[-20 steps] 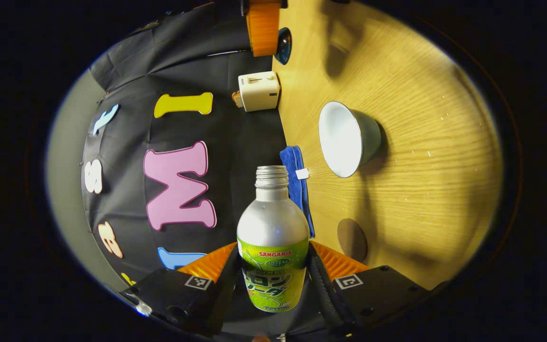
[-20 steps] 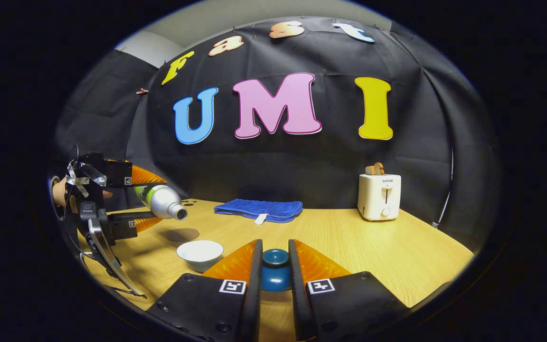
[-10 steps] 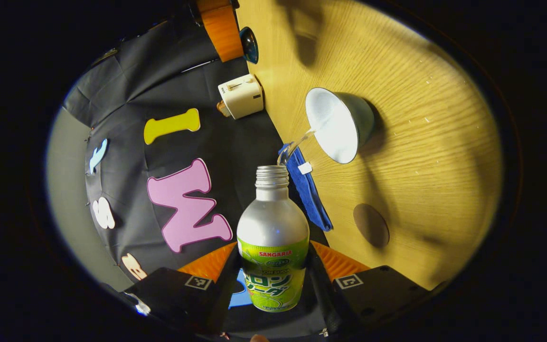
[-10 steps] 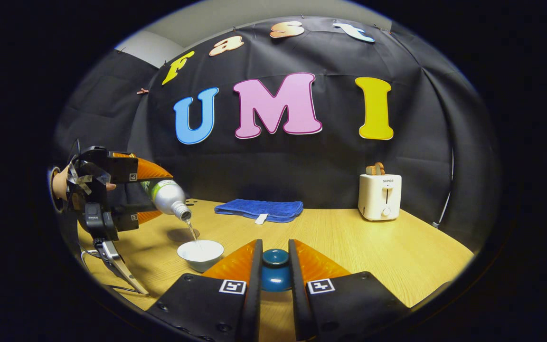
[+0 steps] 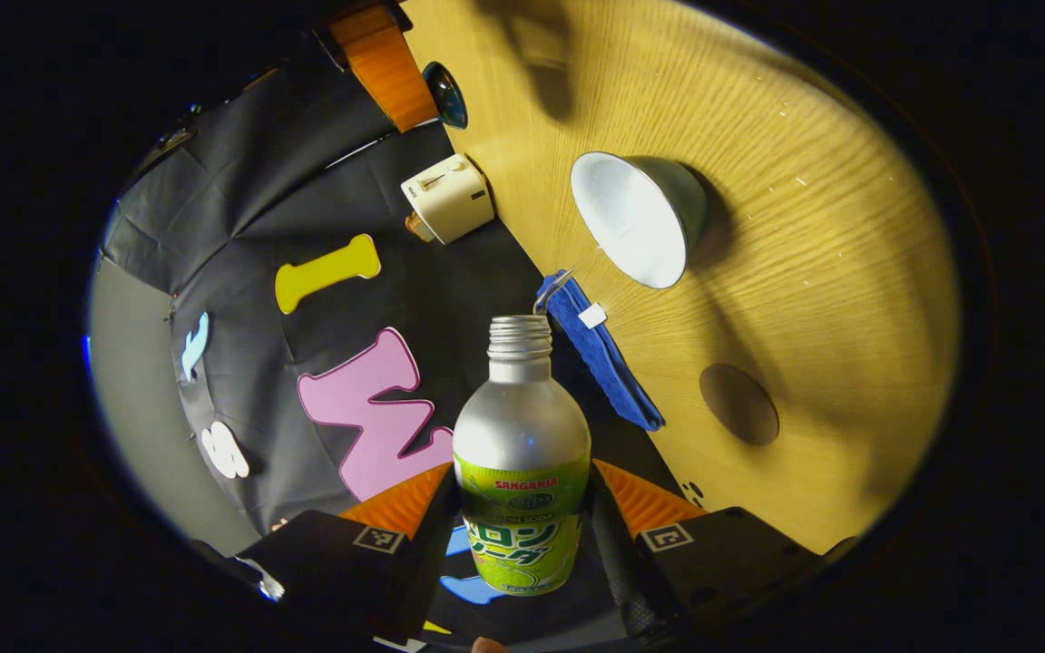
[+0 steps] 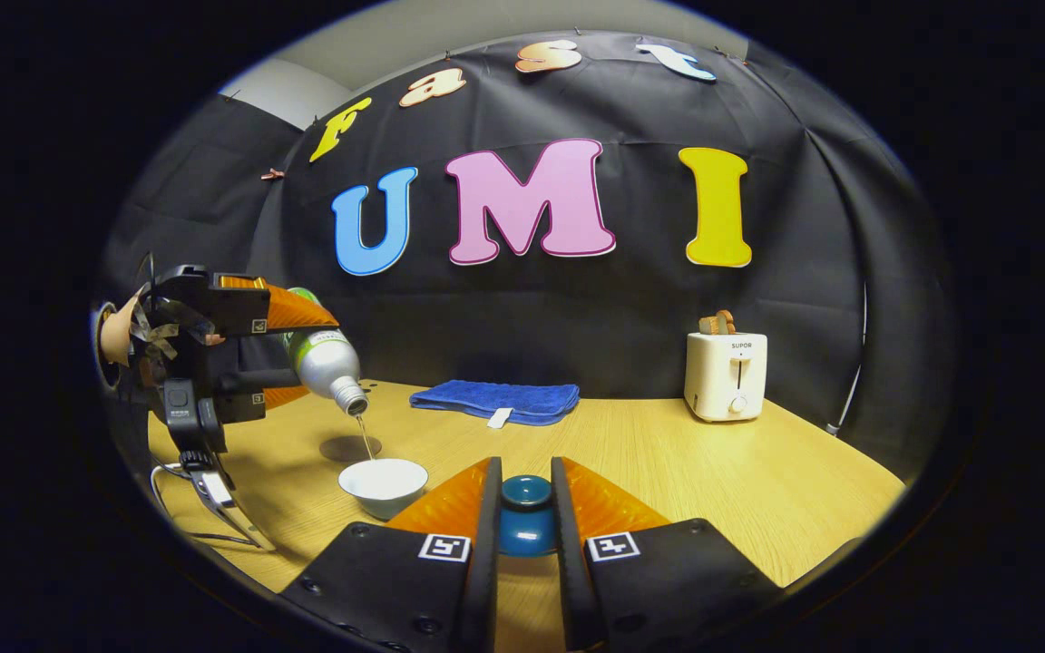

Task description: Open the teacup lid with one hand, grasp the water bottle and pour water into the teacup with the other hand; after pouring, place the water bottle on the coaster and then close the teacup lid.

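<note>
My left gripper is shut on the silver water bottle with a green label, tipped neck-down. In the right gripper view that left gripper holds the water bottle above the white teacup, and a thin stream of water runs from its mouth into the cup. The teacup stands open on the wooden table. The round brown coaster lies bare beside it; in the right gripper view the coaster is behind the cup. My right gripper is shut on the blue teacup lid, held above the table.
A folded blue cloth lies at the back of the table by the wall. A white toaster stands at the back right. A hand holds the left gripper at the far left. The right gripper's orange finger and the lid show far off.
The bottle has tilted further neck-down and water now streams into the teacup. The right gripper and the lid have stayed still.
</note>
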Available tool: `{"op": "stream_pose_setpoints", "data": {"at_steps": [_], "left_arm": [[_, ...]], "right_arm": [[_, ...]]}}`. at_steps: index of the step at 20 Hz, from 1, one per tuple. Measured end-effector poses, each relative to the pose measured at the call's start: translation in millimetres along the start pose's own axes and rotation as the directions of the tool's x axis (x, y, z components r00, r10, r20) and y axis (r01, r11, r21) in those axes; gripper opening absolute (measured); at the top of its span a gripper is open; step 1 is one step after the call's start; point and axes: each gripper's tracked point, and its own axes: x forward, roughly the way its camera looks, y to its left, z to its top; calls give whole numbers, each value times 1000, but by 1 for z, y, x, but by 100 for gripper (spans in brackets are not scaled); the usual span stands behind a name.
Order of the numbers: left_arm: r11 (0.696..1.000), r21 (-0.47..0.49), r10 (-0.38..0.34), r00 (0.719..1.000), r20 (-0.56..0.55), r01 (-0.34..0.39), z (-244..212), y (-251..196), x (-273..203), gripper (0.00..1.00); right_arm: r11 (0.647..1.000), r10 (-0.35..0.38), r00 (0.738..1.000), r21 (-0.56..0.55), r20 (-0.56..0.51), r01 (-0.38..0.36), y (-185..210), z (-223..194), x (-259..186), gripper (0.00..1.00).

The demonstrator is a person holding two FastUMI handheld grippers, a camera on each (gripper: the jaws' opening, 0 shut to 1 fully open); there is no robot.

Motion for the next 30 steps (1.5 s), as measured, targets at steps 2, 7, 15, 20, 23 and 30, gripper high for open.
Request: {"op": "stream_pose_setpoints", "data": {"at_steps": [2,7,15,20,23,30], "left_arm": [[998,49,26,1000,14,-27,2,9,1,79],[983,170,69,997,33,-74,4,21,2,79],[955,255,138,988,74,-153,11,36,-3,80],[984,139,100,992,78,-110,10,20,5,80],[996,-78,40,996,83,-34,10,-3,7,80],[562,-814,-16,987,163,143,39,-31,2,80]], "right_arm": [[1000,0,1000,0,0,0,0,0,0,32],[1000,0,1000,0,0,0,0,0,1,32],[1000,1,1000,-1,1,-1,0,0,0,32],[1000,1,1000,0,1,-1,0,0,0,32],[1000,1,1000,0,0,-1,0,0,1,32],[1000,-2,1000,-1,0,2,-1,-1,1,32]]}}
